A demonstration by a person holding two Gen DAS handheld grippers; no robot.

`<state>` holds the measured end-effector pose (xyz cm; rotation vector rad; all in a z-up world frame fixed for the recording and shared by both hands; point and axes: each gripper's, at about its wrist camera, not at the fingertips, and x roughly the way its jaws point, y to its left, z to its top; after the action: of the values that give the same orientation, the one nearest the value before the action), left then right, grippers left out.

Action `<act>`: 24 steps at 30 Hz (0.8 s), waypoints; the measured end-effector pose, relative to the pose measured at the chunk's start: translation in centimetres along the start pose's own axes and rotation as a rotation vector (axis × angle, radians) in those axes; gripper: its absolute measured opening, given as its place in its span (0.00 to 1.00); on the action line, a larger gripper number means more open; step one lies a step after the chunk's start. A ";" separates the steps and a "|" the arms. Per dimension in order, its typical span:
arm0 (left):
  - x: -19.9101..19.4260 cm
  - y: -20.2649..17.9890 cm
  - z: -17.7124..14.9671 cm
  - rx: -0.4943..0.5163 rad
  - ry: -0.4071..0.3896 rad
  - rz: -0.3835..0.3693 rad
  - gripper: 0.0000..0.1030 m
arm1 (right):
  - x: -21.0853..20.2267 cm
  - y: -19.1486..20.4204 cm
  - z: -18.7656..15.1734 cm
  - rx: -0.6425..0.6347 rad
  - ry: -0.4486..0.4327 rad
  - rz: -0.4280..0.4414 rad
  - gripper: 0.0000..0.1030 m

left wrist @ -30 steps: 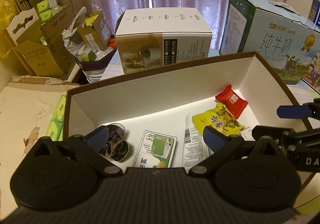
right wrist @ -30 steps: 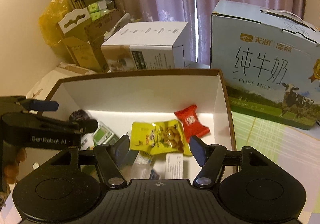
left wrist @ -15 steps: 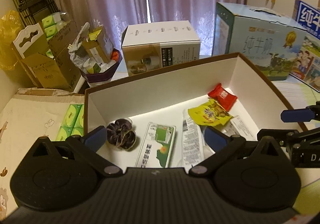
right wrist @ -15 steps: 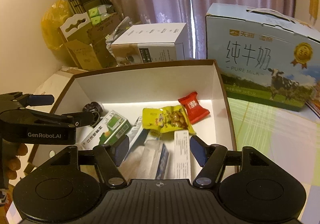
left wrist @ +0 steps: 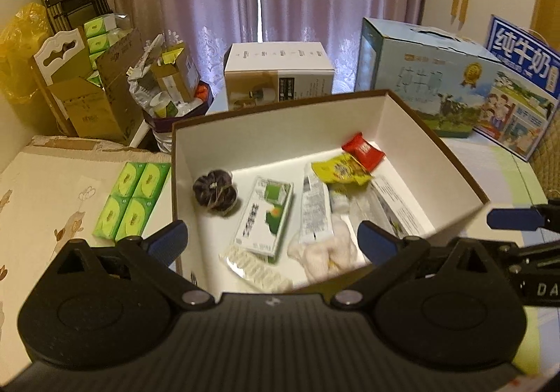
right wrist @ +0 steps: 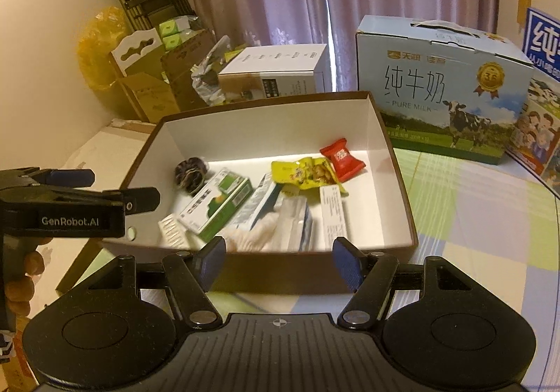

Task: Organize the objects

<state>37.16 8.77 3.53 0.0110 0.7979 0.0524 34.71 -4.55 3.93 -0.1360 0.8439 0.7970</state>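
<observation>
left claw [left wrist: 272,240]: wide open, nothing in it, hanging over the near-left edge of the box
right claw [right wrist: 279,263]: also spread open and empty, sat just in front of the box's near wall
box [right wrist: 395,178]: brown outside, white inside, open top, on the table [right wrist: 472,217] with the checked cloth
near stuff in box: white lumpy bag [left wrist: 327,254] and a blister strip [left wrist: 255,269] right up by the near wall, kinda blurry
green-and-white carton [left wrist: 264,220]: lay flat mid-box, angled a bit
dark round thing [left wrist: 215,191]: in a clear wrapper, left side of the box, just beside the carton
yellow snack pack [right wrist: 304,173]: toward the back right, resting on the paper-label packets
red candy [right wrist: 341,159]: just beside the yellow pack, closest to the far right corner
green tissue packs [left wrist: 131,203]: outside the box on its left, four in a block
milk carton case [right wrist: 444,91]: stood behind the box on the right
white appliance box [right wrist: 276,73]: behind the box, by the curtain
</observation>
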 end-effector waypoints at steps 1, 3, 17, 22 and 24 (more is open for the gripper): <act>-0.6 -0.1 -0.5 -0.001 0.002 -0.004 0.99 | -0.5 0.1 -0.3 0.002 -0.004 0.003 0.63; -2.0 -0.2 -1.6 -0.007 0.010 -0.008 0.99 | -1.4 0.4 -0.9 0.006 -0.009 0.008 0.63; -8.9 -3.0 -9.3 -0.067 0.075 0.019 0.99 | -7.3 0.5 -6.9 -0.034 -0.001 0.045 0.63; -10.7 -5.1 -11.5 -0.077 0.092 0.010 0.99 | -9.5 -0.2 -9.0 -0.050 0.000 0.051 0.63; -11.4 -5.8 -12.3 -0.079 0.093 0.014 0.99 | -10.2 -0.5 -9.7 -0.053 0.003 0.058 0.63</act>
<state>20.66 2.23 2.96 -0.0609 0.8887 0.0980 24.93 -14.73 4.56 -0.1606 0.8326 0.8740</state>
